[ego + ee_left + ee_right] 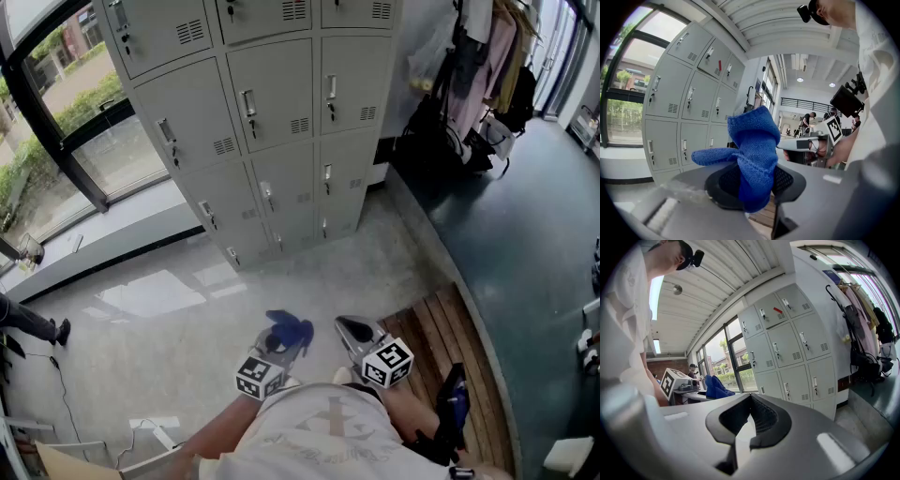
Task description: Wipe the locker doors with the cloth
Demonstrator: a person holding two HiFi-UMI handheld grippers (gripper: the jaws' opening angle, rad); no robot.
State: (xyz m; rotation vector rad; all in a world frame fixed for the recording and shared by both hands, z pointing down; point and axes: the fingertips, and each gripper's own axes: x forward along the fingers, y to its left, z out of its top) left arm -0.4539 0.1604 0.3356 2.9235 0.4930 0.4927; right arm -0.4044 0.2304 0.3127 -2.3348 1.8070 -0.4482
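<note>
Left tool [754, 185] is clamped on the blue cloth [755, 150], which bunches up and flops out above the jaws. Right tool [749, 422] has its jaws drawn together with nothing between them. Both tools hang low in front of the person, side by side, well back from the grey lockers [272, 141]. The locker doors are all closed, each with a handle and a small vent. Between person and lockers lies a pale concrete floor [169, 300], catching patches of window light. A tall window [56, 103] stands left of the lockers, greenery outside. To the right there is a slatted wooden deck [441, 342], a darker floor [534, 234] beyond it, and coats [483, 56] hanging beside the lockers.
</note>
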